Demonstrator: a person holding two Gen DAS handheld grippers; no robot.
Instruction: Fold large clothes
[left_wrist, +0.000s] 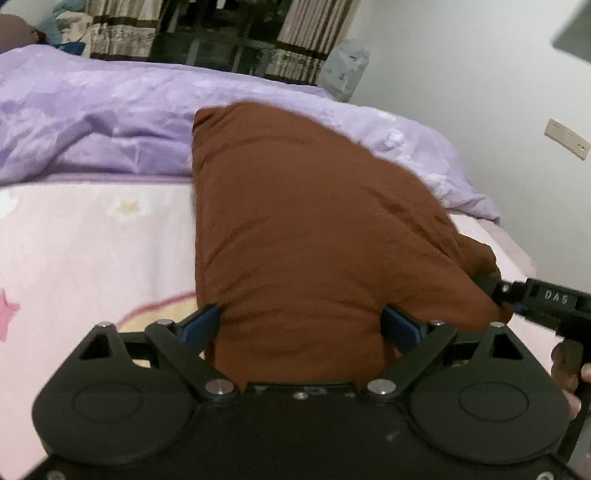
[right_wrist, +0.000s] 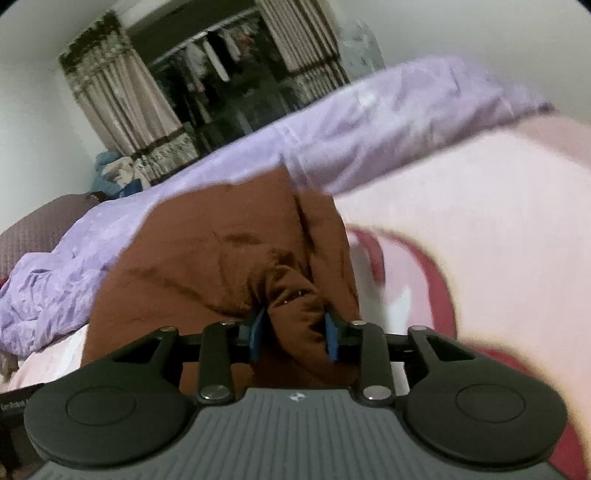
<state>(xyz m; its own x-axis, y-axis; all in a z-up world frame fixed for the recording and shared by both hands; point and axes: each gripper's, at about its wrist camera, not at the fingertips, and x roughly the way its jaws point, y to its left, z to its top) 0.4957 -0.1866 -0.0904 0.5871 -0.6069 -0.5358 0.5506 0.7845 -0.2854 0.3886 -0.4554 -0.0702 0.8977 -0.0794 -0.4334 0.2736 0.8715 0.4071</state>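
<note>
A thick brown padded jacket (left_wrist: 314, 221) is raised in a bulky fold over the pink bed sheet (left_wrist: 74, 251). My left gripper (left_wrist: 301, 325) has its jaws set wide, and both blue pads press the sides of the thick fold. In the left wrist view my right gripper (left_wrist: 498, 295) grips the jacket's right edge. The right wrist view shows the right gripper (right_wrist: 294, 328) shut on a bunched wad of the brown jacket (right_wrist: 221, 258), with fabric pinched between its blue pads.
A crumpled purple quilt (left_wrist: 92, 110) lies along the far side of the bed. Behind it hang striped curtains (left_wrist: 303, 40) around a dark window. A white wall with a socket (left_wrist: 567, 138) stands to the right. A hand (left_wrist: 569, 369) holds the right gripper's handle.
</note>
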